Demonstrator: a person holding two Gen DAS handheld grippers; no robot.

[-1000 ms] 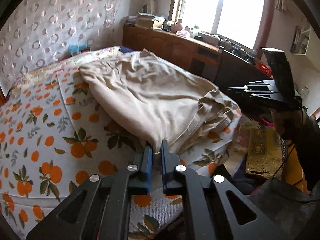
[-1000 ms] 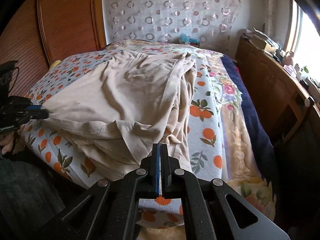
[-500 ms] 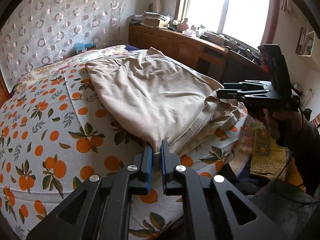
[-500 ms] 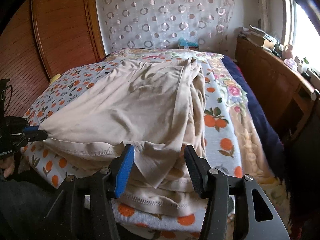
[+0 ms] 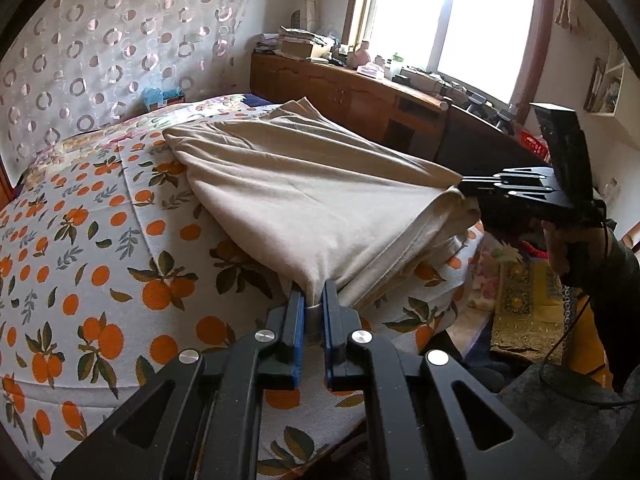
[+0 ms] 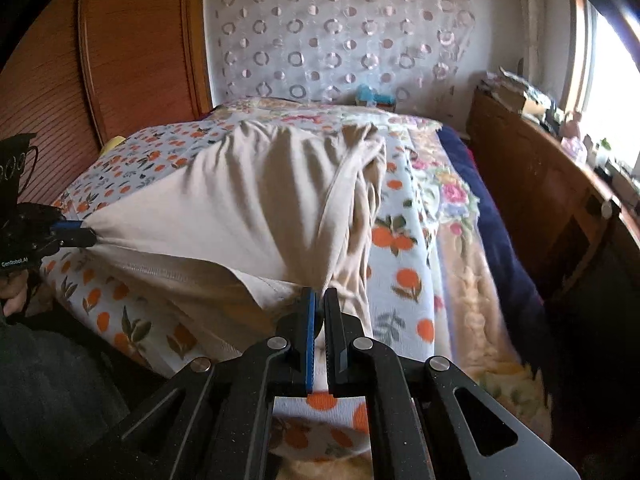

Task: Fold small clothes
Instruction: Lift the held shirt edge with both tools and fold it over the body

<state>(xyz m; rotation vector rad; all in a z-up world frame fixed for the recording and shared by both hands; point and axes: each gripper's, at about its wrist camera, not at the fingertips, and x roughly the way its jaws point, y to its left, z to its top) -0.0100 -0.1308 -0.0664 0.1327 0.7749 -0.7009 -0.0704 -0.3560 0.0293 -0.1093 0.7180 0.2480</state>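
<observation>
A beige garment (image 5: 304, 184) lies spread over the orange-print bedspread (image 5: 80, 240). My left gripper (image 5: 314, 300) is shut on its near corner, the cloth pinched between the blue pads. The right gripper (image 5: 460, 184), seen across the bed in the left wrist view, grips the other near corner, and the top layer is stretched taut between the two. In the right wrist view the right gripper (image 6: 319, 300) is shut on the beige garment (image 6: 256, 208) at its hem corner, with folded layers below. The left gripper (image 6: 86, 236) shows at the left edge there, holding its corner.
A wooden sideboard (image 5: 360, 96) with clutter runs along the bed under the window. A wooden headboard (image 6: 132, 40) and a curtain with rings (image 6: 340, 32) stand at the far end. A dark blue blanket (image 6: 492, 220) lies along the bed's right side. A patterned rug (image 5: 524, 304) covers the floor.
The right gripper opened, moved onto the garment's near corner and shut on it. The top layer is now lifted and pulled taut between both grippers. The left gripper kept its hold.
</observation>
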